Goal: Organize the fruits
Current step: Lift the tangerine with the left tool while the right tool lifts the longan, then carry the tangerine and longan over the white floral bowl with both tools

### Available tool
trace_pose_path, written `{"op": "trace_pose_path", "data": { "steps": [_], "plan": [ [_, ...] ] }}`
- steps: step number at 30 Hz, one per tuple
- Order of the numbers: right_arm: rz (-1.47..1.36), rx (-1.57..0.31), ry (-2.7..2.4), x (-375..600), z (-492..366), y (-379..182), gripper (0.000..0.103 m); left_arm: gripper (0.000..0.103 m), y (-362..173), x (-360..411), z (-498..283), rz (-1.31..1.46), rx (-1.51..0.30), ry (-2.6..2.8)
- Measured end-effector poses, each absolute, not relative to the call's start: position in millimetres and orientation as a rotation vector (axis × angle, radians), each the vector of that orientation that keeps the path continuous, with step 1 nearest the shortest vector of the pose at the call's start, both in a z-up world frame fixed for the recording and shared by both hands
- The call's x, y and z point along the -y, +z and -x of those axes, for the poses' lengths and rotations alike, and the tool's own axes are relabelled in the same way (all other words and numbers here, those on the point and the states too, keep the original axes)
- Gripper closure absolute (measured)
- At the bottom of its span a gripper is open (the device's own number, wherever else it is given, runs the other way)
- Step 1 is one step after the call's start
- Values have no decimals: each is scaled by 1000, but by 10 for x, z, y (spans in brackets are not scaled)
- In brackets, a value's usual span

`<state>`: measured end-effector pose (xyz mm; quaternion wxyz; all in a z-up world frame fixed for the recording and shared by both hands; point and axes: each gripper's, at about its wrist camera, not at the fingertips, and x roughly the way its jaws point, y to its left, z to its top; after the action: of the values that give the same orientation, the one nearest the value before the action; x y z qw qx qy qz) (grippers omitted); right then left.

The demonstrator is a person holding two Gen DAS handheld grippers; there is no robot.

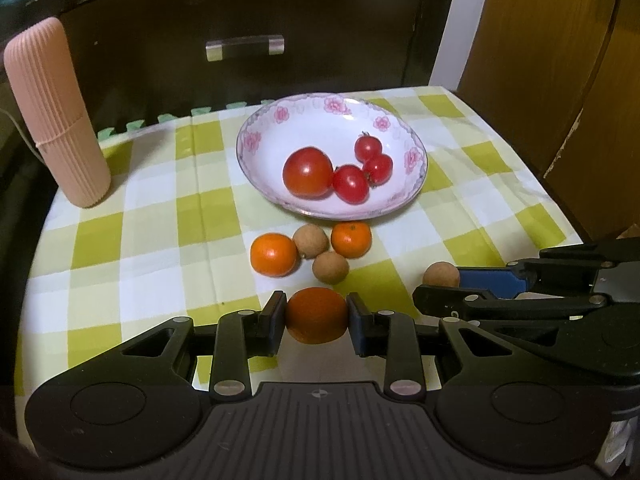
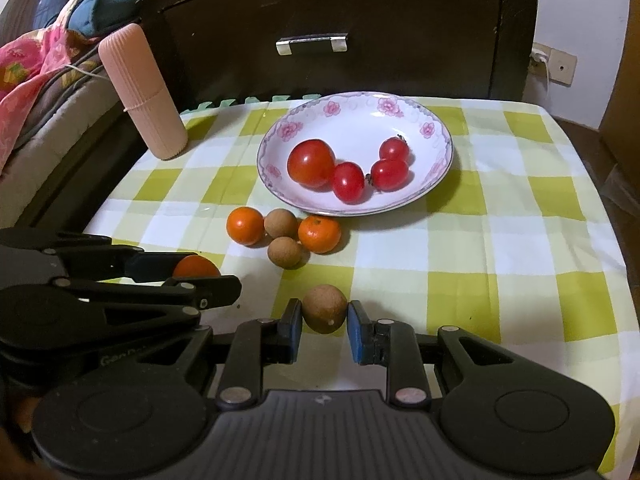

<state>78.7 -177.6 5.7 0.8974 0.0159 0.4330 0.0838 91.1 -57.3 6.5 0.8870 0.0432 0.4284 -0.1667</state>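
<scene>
- Left wrist view: left claw is clamped on an orange.
- Right claw is clamped on a brown fruit, perhaps a longan.
- Bowl holds 4 tomatoes.

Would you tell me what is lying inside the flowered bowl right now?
The flowered bowl holds four tomatoes: one large tomato and three small tomatoes beside it. Nothing else shows; the bowl floor beneath them is covered.
</scene>
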Motion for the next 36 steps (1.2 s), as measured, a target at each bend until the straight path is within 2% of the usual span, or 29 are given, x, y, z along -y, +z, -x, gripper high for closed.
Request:
{"op": "trace_pose_path", "data": {
  "steps": [36],
  "plan": [
    [-124,-813,101,2095,-1623,207,79,64,203,828,-1823,-63,-812,-319]
  ]
}}
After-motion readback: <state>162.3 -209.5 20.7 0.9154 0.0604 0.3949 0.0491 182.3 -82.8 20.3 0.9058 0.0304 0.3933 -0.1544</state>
